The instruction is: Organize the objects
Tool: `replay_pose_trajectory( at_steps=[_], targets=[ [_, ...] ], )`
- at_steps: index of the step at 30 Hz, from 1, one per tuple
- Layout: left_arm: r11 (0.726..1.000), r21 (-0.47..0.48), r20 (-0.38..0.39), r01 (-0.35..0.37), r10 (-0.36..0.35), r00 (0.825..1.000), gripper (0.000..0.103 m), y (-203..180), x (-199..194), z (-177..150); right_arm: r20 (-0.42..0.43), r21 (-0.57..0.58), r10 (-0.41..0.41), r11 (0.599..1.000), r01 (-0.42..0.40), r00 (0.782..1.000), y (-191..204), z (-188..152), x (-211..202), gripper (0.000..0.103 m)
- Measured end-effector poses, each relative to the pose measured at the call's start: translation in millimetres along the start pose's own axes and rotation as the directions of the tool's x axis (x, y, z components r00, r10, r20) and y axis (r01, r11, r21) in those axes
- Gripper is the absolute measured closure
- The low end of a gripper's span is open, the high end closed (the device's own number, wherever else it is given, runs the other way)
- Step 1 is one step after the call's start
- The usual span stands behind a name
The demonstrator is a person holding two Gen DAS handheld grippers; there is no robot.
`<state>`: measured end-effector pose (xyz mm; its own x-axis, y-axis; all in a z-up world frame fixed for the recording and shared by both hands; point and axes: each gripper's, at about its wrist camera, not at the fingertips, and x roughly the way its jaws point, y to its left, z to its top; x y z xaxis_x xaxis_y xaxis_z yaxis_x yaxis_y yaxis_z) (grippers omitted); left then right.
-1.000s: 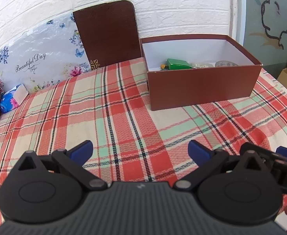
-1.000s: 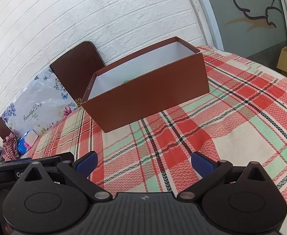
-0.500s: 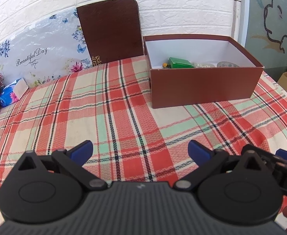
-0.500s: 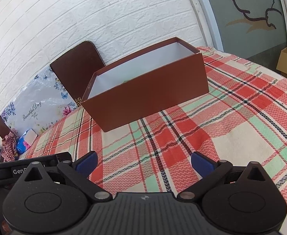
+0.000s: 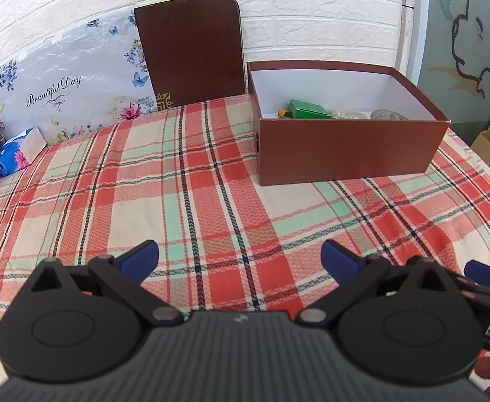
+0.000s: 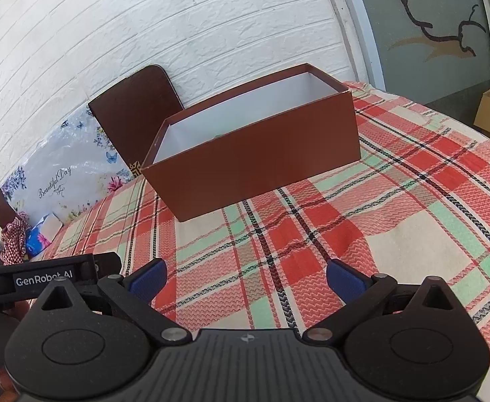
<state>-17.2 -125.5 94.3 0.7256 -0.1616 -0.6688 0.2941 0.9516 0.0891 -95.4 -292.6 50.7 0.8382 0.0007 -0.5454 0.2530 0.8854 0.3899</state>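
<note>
Brown box (image 5: 345,154) sits on the plaid-covered desk (image 5: 184,201), already holding a green item (image 5: 307,109) and a few small pieces. No loose objects remain on the cloth in view, so I judge sorting nearly finished. My left tongs (image 5: 240,254) and right tongs (image 6: 245,278) are both spread wide, empty, touching nothing.

Plaid bed (image 5: 184,201) lies bare between both tongs and the box (image 5: 345,154), open lane on its left too. Box top is open; a green item (image 5: 307,110) and other small bits sit along its far wall. A brown board (image 5: 191,50) and floral panel (image 5: 67,90) block the back edge; a tissue pack (image 5: 19,154) sits far left.
</note>
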Motion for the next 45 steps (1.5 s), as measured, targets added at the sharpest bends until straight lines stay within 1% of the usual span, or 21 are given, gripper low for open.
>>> replay_pose_trajectory(
  at_steps=[3,6,10,20,24,28,31,45],
  targets=[
    [1.000,-0.021,-0.014,0.003,-0.003,1.000,0.000,3,-1,1,-0.002,0.004,0.000,1.000,0.000,1.000,0,-1,-2,0.001],
    [1.000,-0.027,0.002,-0.003,0.003,1.000,0.000,5,-7,1,0.012,0.001,0.000,1.000,0.000,1.000,1,0,-9,0.001],
    [0.999,-0.034,0.002,-0.005,0.005,1.000,0.000,9,-9,0,0.024,-0.013,-0.008,1.000,0.009,1.000,7,-2,-14,0.001],
    [0.999,-0.041,-0.026,-0.015,0.014,1.000,0.000,14,-7,-8,0.001,-0.008,-0.012,1.000,0.012,1.000,8,-8,-13,0.001],
    [0.999,-0.036,-0.024,-0.022,0.022,0.999,0.000,13,-10,-8,0.010,-0.014,-0.009,1.000,0.009,1.000,10,-8,-18,0.001],
    [0.999,-0.022,0.006,-0.034,0.034,0.999,0.000,11,-21,-9,0.031,-0.018,-0.005,1.000,0.005,1.000,9,-9,-26,0.001],
    [0.999,-0.022,-0.001,-0.031,0.031,1.000,0.000,8,-24,-11,0.029,-0.012,0.002,1.000,-0.002,1.000,8,-10,-30,0.001],
    [0.999,0.009,0.066,-0.038,0.037,0.997,0.000,-7,-64,-22,0.087,-0.019,0.029,0.999,-0.028,0.996,8,-20,-64,0.001]
  ],
)
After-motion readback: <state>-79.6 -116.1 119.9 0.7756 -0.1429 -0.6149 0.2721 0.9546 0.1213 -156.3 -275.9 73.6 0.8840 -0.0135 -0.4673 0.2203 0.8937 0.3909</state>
